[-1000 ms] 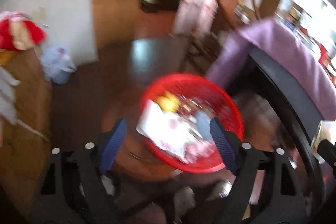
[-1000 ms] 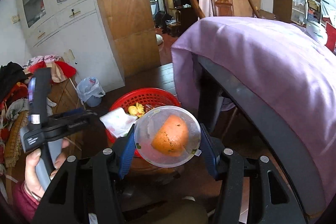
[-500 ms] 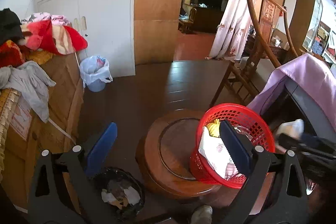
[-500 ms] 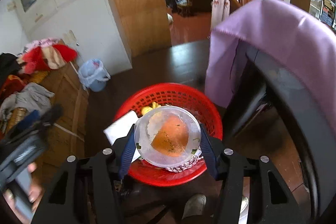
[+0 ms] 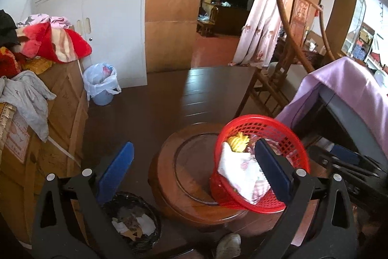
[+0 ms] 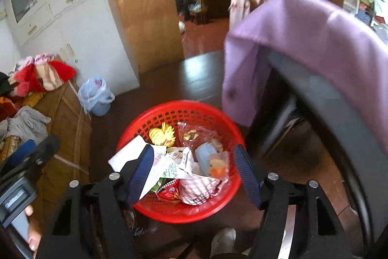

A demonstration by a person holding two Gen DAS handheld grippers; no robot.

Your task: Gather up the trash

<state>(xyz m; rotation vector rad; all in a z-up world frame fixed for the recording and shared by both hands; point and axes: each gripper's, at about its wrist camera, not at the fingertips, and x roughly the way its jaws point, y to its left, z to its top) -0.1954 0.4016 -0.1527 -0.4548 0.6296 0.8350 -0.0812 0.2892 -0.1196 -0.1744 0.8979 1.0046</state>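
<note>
the right gripper point(image 6: 194, 174) hangs over the red basket point(image 6: 213, 206), its ribbed blue pads point(image 6: 140, 172) spread wide with nothing between them. under it the basket, a round plastic lattice, holds the trash: crumpled white paper point(image 6: 132, 155), a printed wrapper point(image 6: 173, 168), a round clear lid point(image 6: 206, 157) with an orange scrap point(image 6: 217, 170) on it, and a knobbly yellow lump point(image 6: 161, 134) at the far side.

the left gripper point(image 5: 194, 171) is also wide open and holds nothing; its right pad point(image 5: 271, 169) lines up in front of the basket point(image 5: 286, 135), though contact cannot be told. the basket sits tilted at the right edge of a round, glossy wooden stool point(image 5: 191, 169) with a recessed ring in its top. on the floor at the left, beside the stool, stands a dark round bin point(image 5: 132, 222) with paper scraps in it.

further left is a wooden crate point(image 5: 63, 118) heaped with soft cloth, grey point(image 5: 26, 98) and fuzzy red point(image 5: 55, 43). beyond it a pale bucket point(image 5: 101, 86) lined with a thin plastic bag stands against white cabinets point(image 5: 97, 6). to the right, smooth purple cloth point(image 5: 351, 86) drapes over a dark table edge, with a curved wooden chair point(image 5: 283, 69) behind.
</note>
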